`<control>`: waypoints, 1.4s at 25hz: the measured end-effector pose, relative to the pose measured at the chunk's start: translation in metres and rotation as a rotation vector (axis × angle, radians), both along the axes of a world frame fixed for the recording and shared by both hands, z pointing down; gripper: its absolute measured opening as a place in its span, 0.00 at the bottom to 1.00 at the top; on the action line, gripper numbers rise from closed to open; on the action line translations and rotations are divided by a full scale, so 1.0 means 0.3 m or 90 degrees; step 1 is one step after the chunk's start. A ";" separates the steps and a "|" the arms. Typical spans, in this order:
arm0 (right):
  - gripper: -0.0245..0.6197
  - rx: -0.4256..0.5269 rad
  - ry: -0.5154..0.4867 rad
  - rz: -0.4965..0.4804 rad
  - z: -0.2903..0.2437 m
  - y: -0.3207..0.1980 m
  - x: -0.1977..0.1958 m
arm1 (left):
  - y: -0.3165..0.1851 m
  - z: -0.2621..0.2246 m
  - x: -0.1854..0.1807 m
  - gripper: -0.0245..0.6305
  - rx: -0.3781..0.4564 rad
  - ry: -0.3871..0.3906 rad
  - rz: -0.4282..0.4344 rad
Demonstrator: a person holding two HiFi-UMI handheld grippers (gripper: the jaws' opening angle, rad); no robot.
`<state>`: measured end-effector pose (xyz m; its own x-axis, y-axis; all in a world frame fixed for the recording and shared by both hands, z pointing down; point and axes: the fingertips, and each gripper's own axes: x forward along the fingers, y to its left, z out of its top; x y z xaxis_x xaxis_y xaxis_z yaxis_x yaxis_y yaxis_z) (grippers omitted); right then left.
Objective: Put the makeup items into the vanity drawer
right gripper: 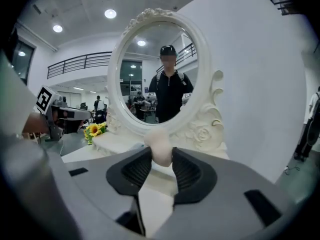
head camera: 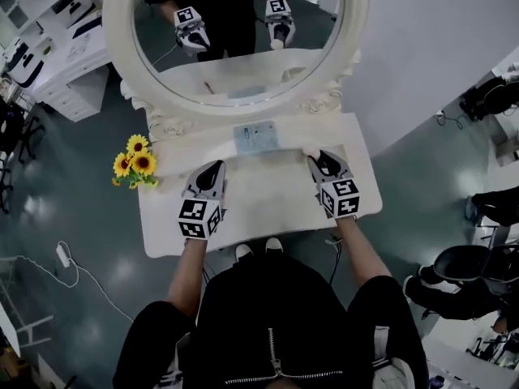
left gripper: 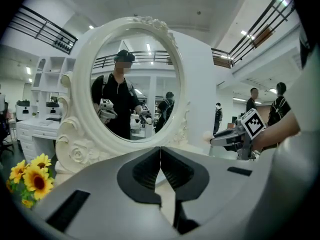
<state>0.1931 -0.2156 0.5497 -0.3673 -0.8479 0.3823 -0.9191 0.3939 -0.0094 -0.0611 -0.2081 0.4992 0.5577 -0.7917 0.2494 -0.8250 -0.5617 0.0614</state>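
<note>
— Any writing you can read?

— Only the black-and-white square markers on my cubes. Anything on the pale blue flat item (head camera: pixel 255 138), lying centre frame below the mirror (head camera: pixel 117 23) in the head view, is too small to make out.

— And the tongs?

— My right tongs (head camera: pixel 318 159) clamp one pale, rounded makeup sponge (right gripper: pixel 161 144), right of centre over the white counter (head camera: pixel 268 209). My left tongs (left gripper: pixel 160 156), left of centre, are pressed together with nothing between them.

— Counts?

— One sponge, one blue item, one oval mirror, and three sunflowers (head camera: pixel 134 162) at the counter's left edge.
</note>
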 end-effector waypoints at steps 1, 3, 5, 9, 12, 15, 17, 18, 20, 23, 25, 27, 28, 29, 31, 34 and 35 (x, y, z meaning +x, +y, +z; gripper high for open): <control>0.25 -0.007 0.004 0.015 0.014 0.007 0.042 | -0.001 0.004 0.026 0.07 -0.002 0.000 0.011; 0.25 -0.022 0.012 0.041 0.048 0.014 0.115 | 0.000 0.015 0.065 0.07 -0.007 -0.002 0.029; 0.25 -0.041 0.016 0.065 0.086 0.013 0.178 | 0.005 0.027 0.085 0.07 -0.013 -0.006 0.039; 0.25 -0.094 0.026 0.099 0.191 -0.012 0.264 | 0.002 0.038 0.069 0.07 -0.019 -0.013 0.033; 0.25 -0.139 0.042 0.113 0.284 -0.035 0.296 | 0.002 0.044 0.031 0.07 -0.024 -0.019 0.017; 0.25 -0.179 0.055 0.118 0.371 -0.051 0.318 | 0.013 0.053 -0.017 0.07 -0.030 -0.024 -0.007; 0.26 -0.198 0.059 0.118 0.417 -0.061 0.323 | 0.019 0.057 -0.055 0.07 -0.033 -0.028 -0.023; 0.26 -0.206 0.061 0.118 0.435 -0.066 0.323 | 0.021 0.059 -0.074 0.07 -0.034 -0.030 -0.032; 0.26 -0.220 0.070 0.118 0.469 -0.072 0.326 | 0.028 0.064 -0.106 0.07 -0.038 -0.034 -0.047; 0.27 -0.243 0.067 0.118 0.514 -0.076 0.331 | 0.037 0.070 -0.145 0.07 -0.043 -0.037 -0.069; 0.28 -0.256 0.058 0.119 0.534 -0.076 0.329 | 0.038 0.068 -0.171 0.07 -0.045 -0.035 -0.083; 0.28 -0.262 0.052 0.128 0.535 -0.075 0.326 | 0.041 0.066 -0.187 0.07 -0.046 -0.035 -0.090; 0.28 -0.262 0.050 0.134 0.529 -0.074 0.325 | 0.042 0.067 -0.190 0.07 -0.046 -0.036 -0.091; 0.29 -0.260 0.048 0.137 0.526 -0.073 0.324 | 0.044 0.069 -0.191 0.07 -0.046 -0.037 -0.092; 0.29 -0.256 0.042 0.137 0.524 -0.072 0.322 | 0.047 0.069 -0.189 0.07 -0.046 -0.036 -0.092; 0.27 -0.235 0.027 0.131 0.497 -0.071 0.308 | 0.052 0.067 -0.181 0.07 -0.044 -0.034 -0.090; 0.26 -0.223 0.019 0.128 0.479 -0.072 0.301 | 0.053 0.065 -0.177 0.07 -0.043 -0.034 -0.088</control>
